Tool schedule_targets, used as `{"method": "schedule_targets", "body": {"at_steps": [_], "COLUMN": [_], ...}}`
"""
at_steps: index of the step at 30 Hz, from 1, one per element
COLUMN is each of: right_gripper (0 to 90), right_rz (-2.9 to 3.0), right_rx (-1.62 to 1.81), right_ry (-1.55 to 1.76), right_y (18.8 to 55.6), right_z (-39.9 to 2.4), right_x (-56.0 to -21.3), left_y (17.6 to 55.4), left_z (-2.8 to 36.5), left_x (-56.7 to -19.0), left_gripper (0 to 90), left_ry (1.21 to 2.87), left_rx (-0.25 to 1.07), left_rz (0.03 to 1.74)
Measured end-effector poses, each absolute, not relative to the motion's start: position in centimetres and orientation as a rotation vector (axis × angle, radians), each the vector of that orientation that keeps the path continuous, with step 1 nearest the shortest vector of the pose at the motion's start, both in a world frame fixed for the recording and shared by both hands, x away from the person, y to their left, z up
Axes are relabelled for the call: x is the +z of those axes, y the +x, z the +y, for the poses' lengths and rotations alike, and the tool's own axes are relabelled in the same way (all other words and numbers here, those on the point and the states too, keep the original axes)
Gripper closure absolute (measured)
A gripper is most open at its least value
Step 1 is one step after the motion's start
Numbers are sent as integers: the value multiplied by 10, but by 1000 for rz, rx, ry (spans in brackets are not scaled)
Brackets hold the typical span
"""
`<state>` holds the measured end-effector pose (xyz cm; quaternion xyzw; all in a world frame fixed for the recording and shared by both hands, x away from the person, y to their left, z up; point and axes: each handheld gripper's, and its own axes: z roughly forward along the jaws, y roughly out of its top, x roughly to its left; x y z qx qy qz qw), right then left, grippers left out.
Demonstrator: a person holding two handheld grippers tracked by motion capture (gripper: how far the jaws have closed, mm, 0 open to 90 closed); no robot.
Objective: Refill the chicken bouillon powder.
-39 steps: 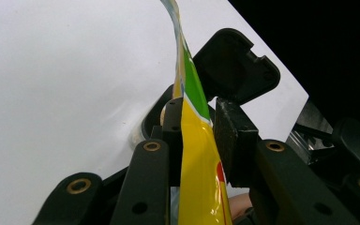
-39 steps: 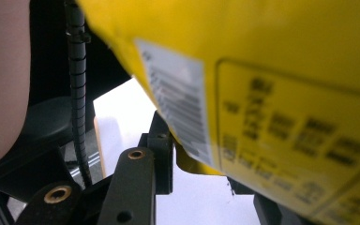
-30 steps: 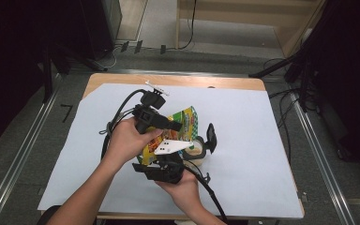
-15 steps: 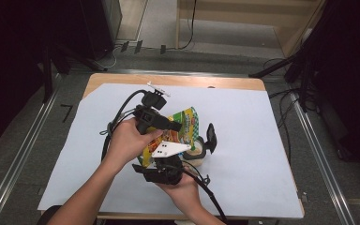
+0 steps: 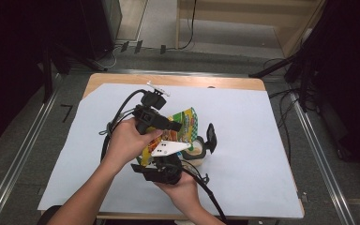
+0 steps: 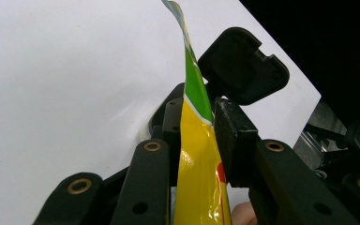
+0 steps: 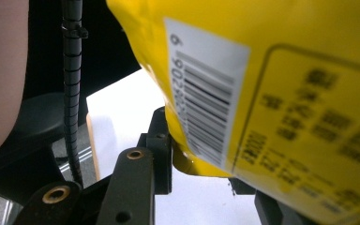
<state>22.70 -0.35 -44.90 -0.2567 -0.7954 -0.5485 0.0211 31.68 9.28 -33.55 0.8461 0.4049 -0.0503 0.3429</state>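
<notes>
Yellow and green glossy plastic snack pouch (image 5: 180, 129) is held above the middle of the white-covered counter (image 5: 243, 122), clamped in the left gripper (image 6: 199, 126); the right gripper (image 7: 201, 168) pinches its barcoded lower corner.
</notes>
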Motion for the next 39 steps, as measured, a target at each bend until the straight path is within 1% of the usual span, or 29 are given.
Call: {"method": "schedule_targets", "body": {"at_steps": [20, 39], "right_gripper": [691, 690], "right_rz": [-2423, -2448], "right_rx": [-1683, -1673], "right_ry": [-788, -776], "right_y": [227, 228], "right_z": [-4, -4], "right_x": [-445, -445], "left_y": [321, 321], "left_z": [97, 97], "left_x": [-335, -336], "left_gripper": [750, 750], "left_ry": [2184, 2180], "left_rx": [-173, -174], "left_rz": [1064, 1062]}}
